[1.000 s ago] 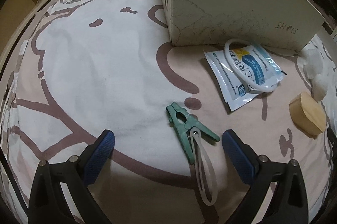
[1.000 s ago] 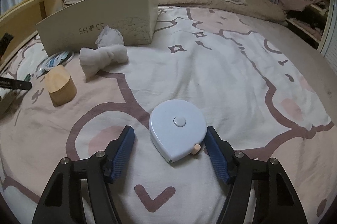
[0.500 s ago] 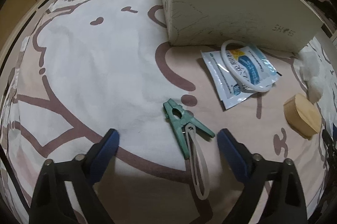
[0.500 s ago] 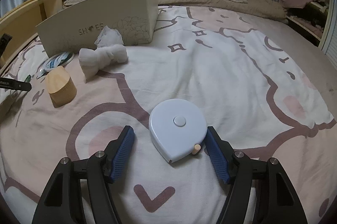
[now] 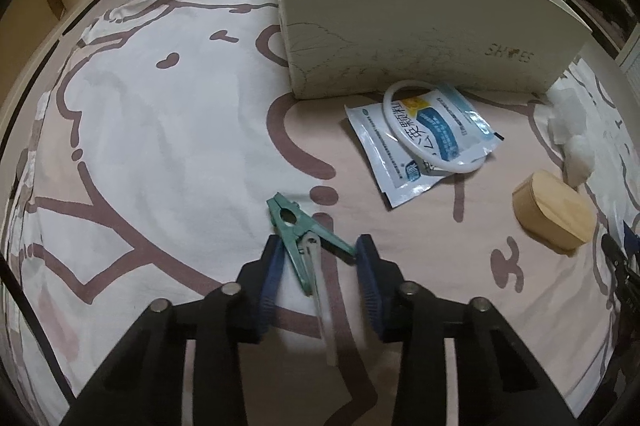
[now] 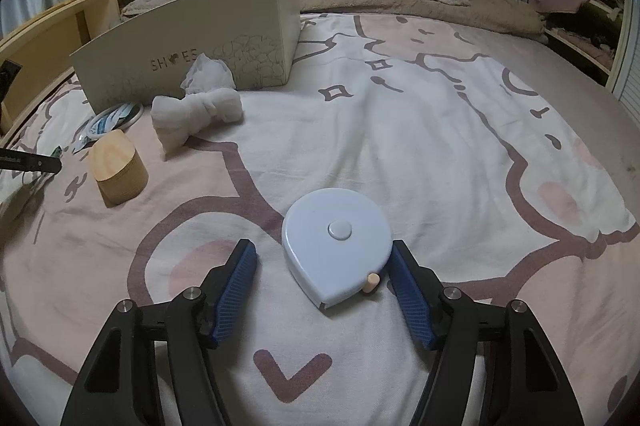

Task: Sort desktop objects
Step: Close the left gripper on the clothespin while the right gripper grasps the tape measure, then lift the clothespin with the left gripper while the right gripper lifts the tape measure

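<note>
Two claws down on the bed. Left claw (image 5: 318, 268) clamped tight on green clothespin (image 5: 298, 234) w/ white strap (image 5: 320, 290) trailing back btwn its pads; pin could squirt out or strap snag on lift. Right claw (image 6: 322, 272) closing round blue tape measure (image 6: 338, 250): right pad touching, left pad still off, so uneven push may skid it leftward.

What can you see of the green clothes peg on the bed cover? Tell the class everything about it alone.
The green clothes peg looks like plastic, with a notched jaw end showing a round hole and two splayed handle arms. It lies flat on the patterned bed cover, jaw end pointing away from the camera. A pale loop hangs from its middle and trails back. The left hand-held gripper is shut on its handle arms, blue pads pressing both sides.
</note>
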Demonstrator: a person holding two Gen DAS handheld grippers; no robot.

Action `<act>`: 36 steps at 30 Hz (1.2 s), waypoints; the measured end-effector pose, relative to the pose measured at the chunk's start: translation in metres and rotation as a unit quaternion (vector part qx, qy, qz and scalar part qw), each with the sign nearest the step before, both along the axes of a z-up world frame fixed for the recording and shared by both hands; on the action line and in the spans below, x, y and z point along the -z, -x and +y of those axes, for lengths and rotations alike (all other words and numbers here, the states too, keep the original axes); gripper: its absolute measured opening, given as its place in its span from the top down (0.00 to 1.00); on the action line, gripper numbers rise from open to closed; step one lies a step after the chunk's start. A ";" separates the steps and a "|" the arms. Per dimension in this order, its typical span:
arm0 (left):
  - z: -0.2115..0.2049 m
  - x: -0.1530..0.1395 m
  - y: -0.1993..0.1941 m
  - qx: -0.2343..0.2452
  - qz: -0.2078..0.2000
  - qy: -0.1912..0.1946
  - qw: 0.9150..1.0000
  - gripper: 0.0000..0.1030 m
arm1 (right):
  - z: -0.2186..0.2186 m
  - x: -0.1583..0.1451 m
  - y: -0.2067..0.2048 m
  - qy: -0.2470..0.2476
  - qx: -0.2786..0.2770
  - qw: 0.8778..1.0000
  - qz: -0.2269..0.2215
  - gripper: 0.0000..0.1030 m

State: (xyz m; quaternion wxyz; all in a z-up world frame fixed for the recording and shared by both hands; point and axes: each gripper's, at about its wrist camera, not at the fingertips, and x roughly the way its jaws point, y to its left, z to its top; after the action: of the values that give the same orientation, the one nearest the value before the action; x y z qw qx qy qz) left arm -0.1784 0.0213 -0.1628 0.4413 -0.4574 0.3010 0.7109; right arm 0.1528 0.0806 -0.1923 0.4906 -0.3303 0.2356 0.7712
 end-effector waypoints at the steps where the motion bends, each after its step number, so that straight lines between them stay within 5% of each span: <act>1: 0.000 0.000 -0.001 0.001 0.003 0.003 1.000 0.65 | 0.001 0.000 -0.001 0.002 0.000 1.000 0.005 0.36; 6: -0.004 -0.005 -0.005 0.008 0.002 0.002 1.000 0.66 | 0.003 -0.002 -0.013 0.011 0.012 0.999 0.034 0.48; 17: -0.012 -0.023 -0.009 0.017 0.006 -0.025 1.000 0.66 | 0.002 -0.003 -0.011 0.007 0.013 1.000 0.028 0.48; 36: -0.020 -0.013 -0.030 0.063 -0.040 0.012 0.997 0.66 | 0.001 -0.002 -0.011 0.008 0.012 0.999 0.028 0.48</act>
State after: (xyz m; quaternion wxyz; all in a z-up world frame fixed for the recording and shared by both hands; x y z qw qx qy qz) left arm -0.1481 0.0010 -0.1495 0.4913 -0.4710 0.3198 0.6592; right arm 0.1635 0.0820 -0.1901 0.4905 -0.3093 0.2598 0.7721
